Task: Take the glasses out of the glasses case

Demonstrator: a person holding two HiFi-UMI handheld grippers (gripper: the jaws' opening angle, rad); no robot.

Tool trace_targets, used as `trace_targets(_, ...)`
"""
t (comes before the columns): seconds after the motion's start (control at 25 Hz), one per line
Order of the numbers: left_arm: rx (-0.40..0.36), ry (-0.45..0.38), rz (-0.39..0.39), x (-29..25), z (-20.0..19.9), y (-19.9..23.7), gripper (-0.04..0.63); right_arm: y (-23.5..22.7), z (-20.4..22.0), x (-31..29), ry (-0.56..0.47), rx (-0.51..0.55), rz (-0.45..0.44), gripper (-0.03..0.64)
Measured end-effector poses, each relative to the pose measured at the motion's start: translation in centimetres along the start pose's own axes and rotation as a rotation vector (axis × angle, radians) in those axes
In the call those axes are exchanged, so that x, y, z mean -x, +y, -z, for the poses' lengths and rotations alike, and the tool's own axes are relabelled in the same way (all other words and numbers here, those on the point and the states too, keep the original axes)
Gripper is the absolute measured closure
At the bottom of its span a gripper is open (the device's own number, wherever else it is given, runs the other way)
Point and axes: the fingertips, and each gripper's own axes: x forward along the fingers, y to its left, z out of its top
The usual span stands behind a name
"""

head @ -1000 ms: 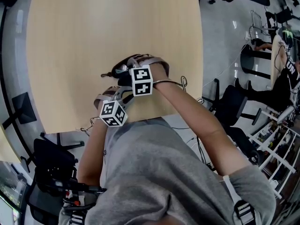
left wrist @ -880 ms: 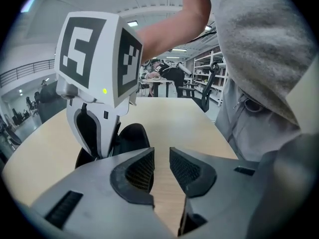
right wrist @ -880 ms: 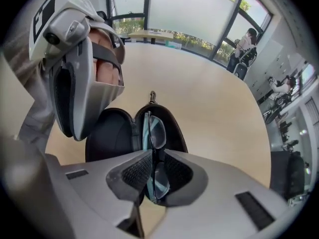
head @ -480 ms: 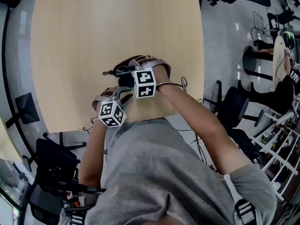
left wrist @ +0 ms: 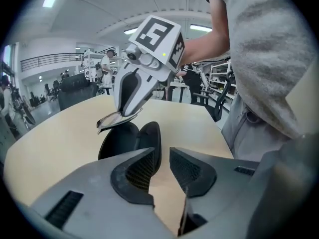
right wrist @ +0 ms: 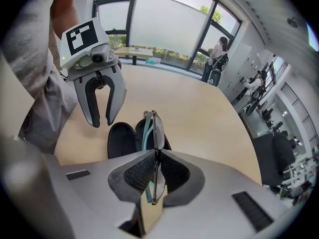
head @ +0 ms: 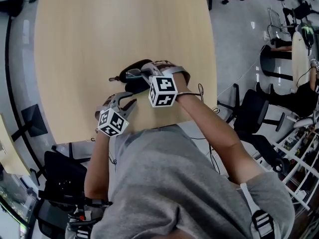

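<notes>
A light wooden surface [head: 99,34] seen from above; near its edge closest to the person lies a black glasses case [head: 135,66], open, both halves facing up.

The right gripper [right wrist: 155,158] points steeply down over the case; its jaws have just been closing and now pinch the glasses [right wrist: 158,128] by a lens, the pads pressing on either side. The glasses are folded and stand on edge, with teal temple arms, reaching out from the jaws toward 12 o'clock in the right gripper view, and the open case sits behind them at 10 o'clock. In the left gripper view the glasses hang at the case's upper rim; whether they are clear of it cannot be told.

The left gripper [left wrist: 163,166] is at 7 o'clock of the case in the head view, apart from it. Its jaws are spread with only bare surface between them; in its own view the case lies beyond its tips at 11 o'clock.
</notes>
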Motion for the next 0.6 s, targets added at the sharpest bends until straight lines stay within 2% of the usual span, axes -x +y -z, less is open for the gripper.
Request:
trace_targets(0.36, 0.099, -0.059, -0.058, 1.7, -1.7, 0.9, 0.506, -0.7, 4.2, 4.0, 0.009, -0.069, 0.068, 0.580)
trace_targets(0.6, 0.125, -0.063, -0.107, 2.1, -2.7, 1.4, 0.506, -0.6, 8.8, 5.7, 0.039, -0.108, 0.093, 0.578)
